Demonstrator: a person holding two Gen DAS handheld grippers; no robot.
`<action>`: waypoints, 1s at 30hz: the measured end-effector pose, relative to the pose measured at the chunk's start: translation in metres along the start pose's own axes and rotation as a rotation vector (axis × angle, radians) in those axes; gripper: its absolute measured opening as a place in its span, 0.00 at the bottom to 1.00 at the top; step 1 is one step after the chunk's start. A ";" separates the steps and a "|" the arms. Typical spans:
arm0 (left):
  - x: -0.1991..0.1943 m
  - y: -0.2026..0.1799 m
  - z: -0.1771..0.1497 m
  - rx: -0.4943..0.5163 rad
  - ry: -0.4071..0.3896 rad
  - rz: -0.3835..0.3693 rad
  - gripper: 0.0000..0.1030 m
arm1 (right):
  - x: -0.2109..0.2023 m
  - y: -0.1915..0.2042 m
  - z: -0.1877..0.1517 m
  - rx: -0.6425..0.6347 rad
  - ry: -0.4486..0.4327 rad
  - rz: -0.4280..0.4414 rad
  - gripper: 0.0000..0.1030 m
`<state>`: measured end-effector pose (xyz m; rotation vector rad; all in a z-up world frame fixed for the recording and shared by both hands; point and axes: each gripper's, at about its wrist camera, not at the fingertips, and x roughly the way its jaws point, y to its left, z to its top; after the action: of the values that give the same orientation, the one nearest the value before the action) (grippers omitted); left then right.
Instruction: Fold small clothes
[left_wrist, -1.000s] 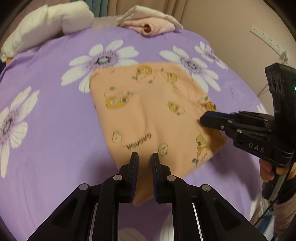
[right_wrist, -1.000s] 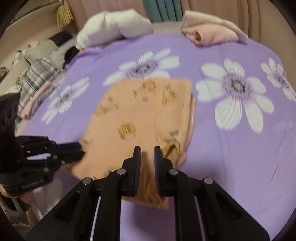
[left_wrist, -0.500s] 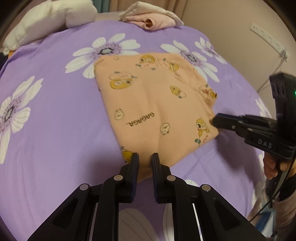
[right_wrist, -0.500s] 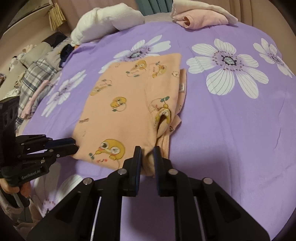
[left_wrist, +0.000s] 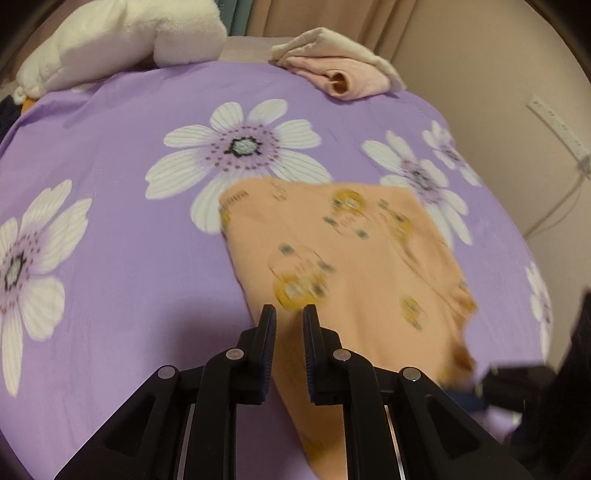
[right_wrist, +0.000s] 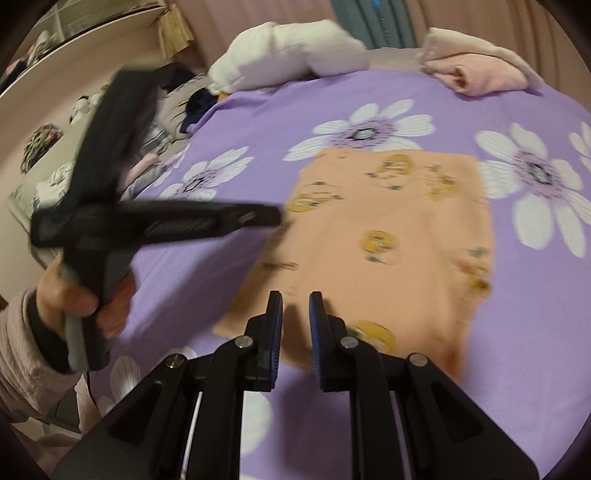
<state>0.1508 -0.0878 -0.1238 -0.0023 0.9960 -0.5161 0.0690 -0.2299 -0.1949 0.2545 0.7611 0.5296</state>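
The orange printed garment (left_wrist: 354, 266) lies on the purple flowered bed (left_wrist: 110, 192), its far part flat, its near edge drawn up toward both tools. The left gripper (left_wrist: 289, 325) has its jaws nearly together with orange cloth between them, seemingly pinched on the near left corner. The right gripper (right_wrist: 296, 314) looks likewise nearly closed over the near hem, though blur keeps me from saying it truly grips. I judge a fold toward the far side is under way: both corners ought to travel level and together, so the hem lands square on the far edge. A folded pink garment (left_wrist: 343, 74) and a white plush pillow (left_wrist: 122, 40) sit at the far edge, well apart; nothing blocks the fold.
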 end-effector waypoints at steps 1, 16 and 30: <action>0.008 0.004 0.006 -0.005 0.015 -0.003 0.09 | 0.007 0.003 0.001 -0.005 0.006 0.010 0.15; 0.037 0.021 0.025 -0.035 0.072 -0.012 0.09 | 0.023 0.003 -0.002 0.014 0.099 0.070 0.13; -0.007 -0.021 -0.018 0.130 0.017 -0.025 0.09 | -0.015 -0.082 0.035 0.241 -0.040 -0.171 0.19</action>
<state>0.1245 -0.0994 -0.1237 0.1063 0.9780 -0.6039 0.1140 -0.3078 -0.1945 0.4179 0.8002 0.2695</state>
